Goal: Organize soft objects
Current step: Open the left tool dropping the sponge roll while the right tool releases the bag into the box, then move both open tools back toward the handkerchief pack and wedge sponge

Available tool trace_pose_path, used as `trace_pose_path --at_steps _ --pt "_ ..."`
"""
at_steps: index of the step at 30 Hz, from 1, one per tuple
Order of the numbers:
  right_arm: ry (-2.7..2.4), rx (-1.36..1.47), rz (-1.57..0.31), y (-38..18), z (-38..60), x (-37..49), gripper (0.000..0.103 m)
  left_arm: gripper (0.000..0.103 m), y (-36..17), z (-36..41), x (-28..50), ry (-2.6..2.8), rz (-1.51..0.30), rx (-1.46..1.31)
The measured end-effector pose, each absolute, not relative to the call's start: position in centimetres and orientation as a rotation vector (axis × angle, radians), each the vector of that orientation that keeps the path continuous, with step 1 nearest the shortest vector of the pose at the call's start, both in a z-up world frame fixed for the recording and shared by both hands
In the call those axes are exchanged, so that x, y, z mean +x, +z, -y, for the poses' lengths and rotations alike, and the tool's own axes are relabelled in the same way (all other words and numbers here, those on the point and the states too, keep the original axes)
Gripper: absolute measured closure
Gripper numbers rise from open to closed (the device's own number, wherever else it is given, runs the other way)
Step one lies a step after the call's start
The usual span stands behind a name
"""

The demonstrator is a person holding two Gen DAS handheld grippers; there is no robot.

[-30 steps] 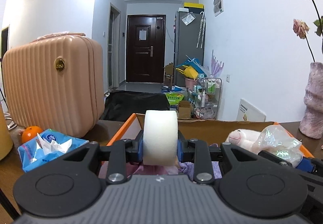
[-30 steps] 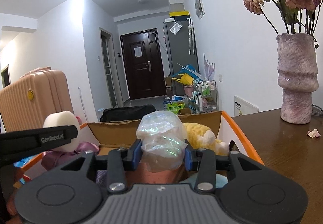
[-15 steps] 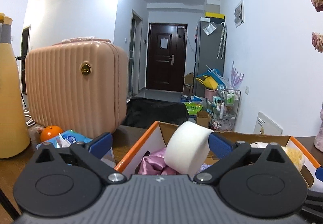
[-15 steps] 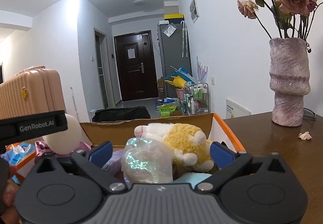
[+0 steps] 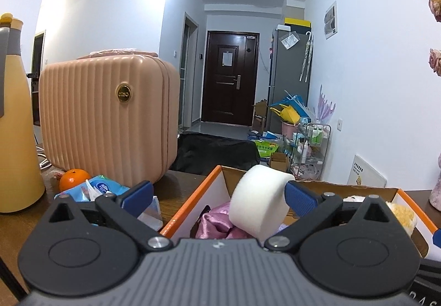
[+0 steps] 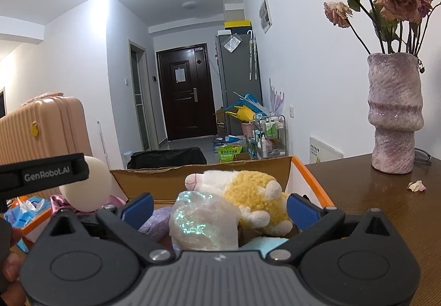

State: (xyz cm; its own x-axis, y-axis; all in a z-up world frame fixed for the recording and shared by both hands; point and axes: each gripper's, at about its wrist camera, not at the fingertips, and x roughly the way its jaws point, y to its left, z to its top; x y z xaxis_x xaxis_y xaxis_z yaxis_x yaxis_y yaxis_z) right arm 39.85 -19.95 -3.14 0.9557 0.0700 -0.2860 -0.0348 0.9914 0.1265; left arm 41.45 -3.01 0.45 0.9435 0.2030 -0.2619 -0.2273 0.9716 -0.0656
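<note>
An orange-edged cardboard box (image 5: pixel 193 199) holds soft things. My left gripper (image 5: pixel 217 197) is open above the box's left end. A white foam roll (image 5: pixel 257 208) lies in the box on pink satin cloth (image 5: pixel 215 221), leaning against the right finger. It also shows in the right wrist view (image 6: pixel 88 184). My right gripper (image 6: pixel 219 208) is open over the box (image 6: pixel 308 181). An iridescent crumpled bag (image 6: pixel 204 221) lies between its fingers, free of them, beside a yellow and white plush toy (image 6: pixel 248 193).
A pink ribbed suitcase (image 5: pixel 107 118), an orange (image 5: pixel 73 179), a blue tissue pack (image 5: pixel 96 190) and a yellow bottle (image 5: pixel 15 126) stand left of the box. A mauve vase with dried roses (image 6: pixel 394 115) stands on the wooden table (image 6: pixel 372 195) at the right.
Both grippers opened. The left let go of the foam roll and the right let go of the iridescent bag; both now lie in the box. Both grippers drew back slightly.
</note>
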Motion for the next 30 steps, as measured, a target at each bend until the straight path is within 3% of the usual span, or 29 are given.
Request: trace_pose_path --at_steps 30 --pt "0.071 0.043 -0.257 -2.2 21.0 31.5 0.000 0.000 -0.1 0.6 31.9 0.243 -0.289 -0.120"
